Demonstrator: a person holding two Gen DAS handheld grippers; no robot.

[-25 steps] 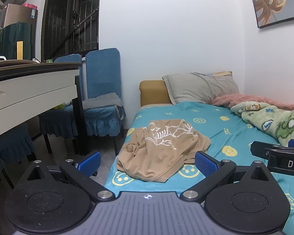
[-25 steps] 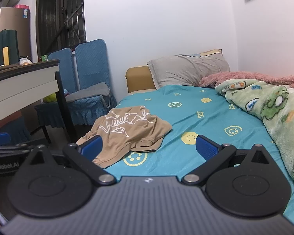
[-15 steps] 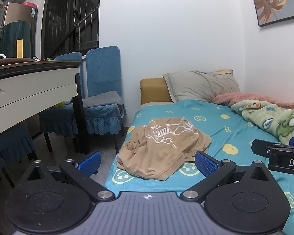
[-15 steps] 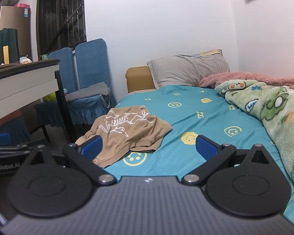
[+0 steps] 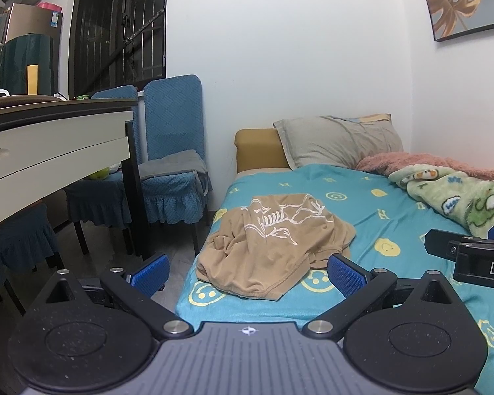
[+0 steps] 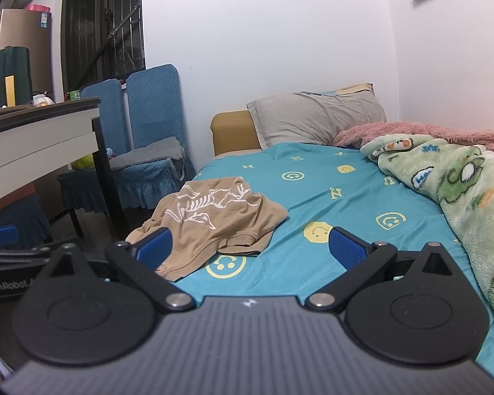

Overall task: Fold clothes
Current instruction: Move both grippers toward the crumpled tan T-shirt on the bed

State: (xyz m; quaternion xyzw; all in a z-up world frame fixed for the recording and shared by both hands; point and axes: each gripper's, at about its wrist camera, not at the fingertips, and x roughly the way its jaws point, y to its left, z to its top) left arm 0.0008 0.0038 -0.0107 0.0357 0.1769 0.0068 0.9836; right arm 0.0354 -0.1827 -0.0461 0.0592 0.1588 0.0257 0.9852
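A crumpled tan T-shirt with a white skeleton print lies on the near left part of the bed, which has a teal smiley-face sheet. It also shows in the right wrist view. My left gripper is open and empty, held short of the shirt's near edge. My right gripper is open and empty, to the right of the shirt, over the sheet. The right gripper's side shows at the right edge of the left wrist view.
A grey pillow and tan headboard lie at the bed's far end. A green cartoon blanket and a pink blanket fill the bed's right side. A white table and blue-covered chairs stand left of the bed.
Both grippers have drawn back and dipped slightly, so the shirt sits a little higher in both views. The jaws stay open. The shirt has not moved.
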